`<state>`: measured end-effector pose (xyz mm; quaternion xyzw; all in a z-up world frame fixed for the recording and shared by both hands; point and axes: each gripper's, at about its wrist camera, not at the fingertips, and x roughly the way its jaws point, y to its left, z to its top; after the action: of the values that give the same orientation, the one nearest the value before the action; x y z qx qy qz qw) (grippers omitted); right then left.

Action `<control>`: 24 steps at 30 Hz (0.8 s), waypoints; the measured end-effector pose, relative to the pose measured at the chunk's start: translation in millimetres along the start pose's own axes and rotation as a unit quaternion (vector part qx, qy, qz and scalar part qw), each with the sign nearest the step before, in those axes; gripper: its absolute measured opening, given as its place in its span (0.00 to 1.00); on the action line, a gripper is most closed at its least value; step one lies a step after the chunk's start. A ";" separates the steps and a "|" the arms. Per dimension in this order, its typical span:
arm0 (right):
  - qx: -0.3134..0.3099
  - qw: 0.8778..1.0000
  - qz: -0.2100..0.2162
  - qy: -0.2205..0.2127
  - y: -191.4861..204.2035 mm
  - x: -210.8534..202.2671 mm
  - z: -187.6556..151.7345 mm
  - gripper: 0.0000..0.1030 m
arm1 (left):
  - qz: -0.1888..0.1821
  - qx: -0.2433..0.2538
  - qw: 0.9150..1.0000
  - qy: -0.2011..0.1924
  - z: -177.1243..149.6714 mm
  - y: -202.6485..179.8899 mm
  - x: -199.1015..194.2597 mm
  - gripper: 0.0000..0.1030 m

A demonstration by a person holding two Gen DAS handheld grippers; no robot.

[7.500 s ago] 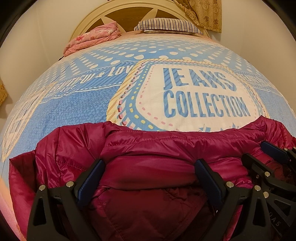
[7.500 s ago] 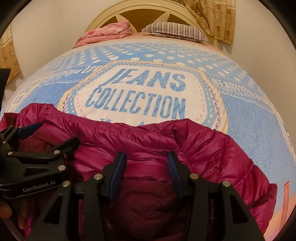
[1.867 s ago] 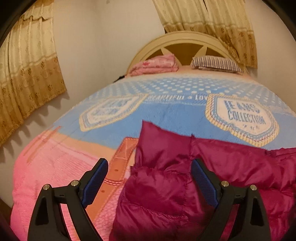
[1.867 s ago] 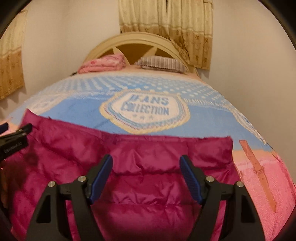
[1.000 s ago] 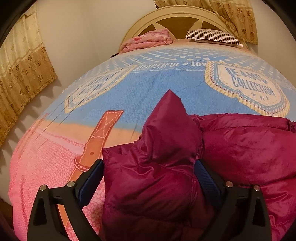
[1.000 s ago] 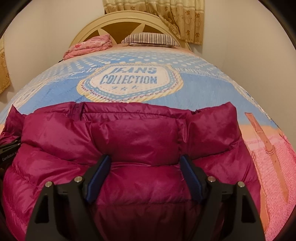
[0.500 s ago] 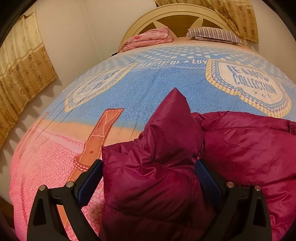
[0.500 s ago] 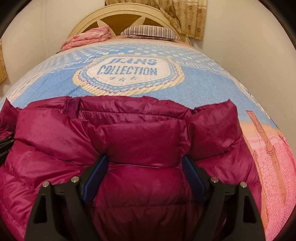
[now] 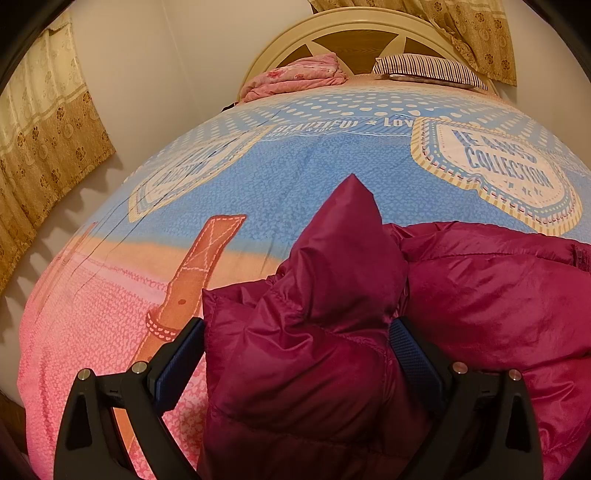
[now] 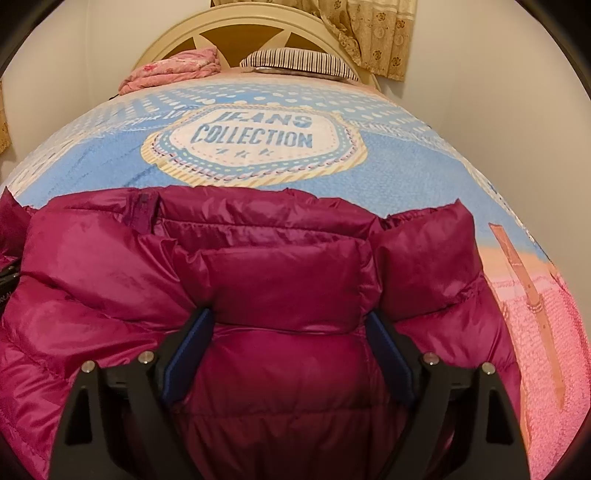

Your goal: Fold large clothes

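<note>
Seemingly mid-fold, the magenta jacket (image 10: 280,280) lies bunched on the bed (image 9: 303,173), both the left gripper (image 9: 295,347) and right gripper (image 10: 288,332) spread around puffy fabric, flattening remaining.

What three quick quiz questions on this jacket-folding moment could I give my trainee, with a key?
1. True or false: the magenta puffer jacket lies on the bed's printed bedspread.
2. Which sits at the headboard beside the striped pillow: A) a pink folded blanket, B) a laptop, C) a green towel?
3. Fill in: in the left wrist view, the jacket corner between the left gripper fingers points ____.

Key: 1 true; 2 A; 3 up, toward the headboard. Both the left and the right gripper have their jaws spread wide, with jacket fabric bulging between them.
</note>
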<state>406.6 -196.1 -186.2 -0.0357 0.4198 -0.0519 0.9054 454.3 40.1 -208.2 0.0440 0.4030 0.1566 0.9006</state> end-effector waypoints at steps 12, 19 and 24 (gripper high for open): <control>-0.003 1.000 -0.004 0.002 1.3 1.1 0.5 0.84 | 0.000 0.000 1.000 0.000 0.2 0.1 0.1 0.96; -0.012 1.000 -0.013 0.000 3.2 -8.9 1.8 0.85 | -0.004 -0.010 1.000 -0.008 -1.7 6.8 -35.0 0.96; 0.011 0.998 0.033 -0.053 11.7 -70.2 -9.9 0.87 | -0.020 0.020 0.999 -0.039 -25.0 -7.5 -68.0 0.96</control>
<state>354.7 -176.0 -140.8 -0.0148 0.3713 -0.0246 0.9281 395.1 10.2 -178.1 0.0603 0.3711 0.1289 0.9176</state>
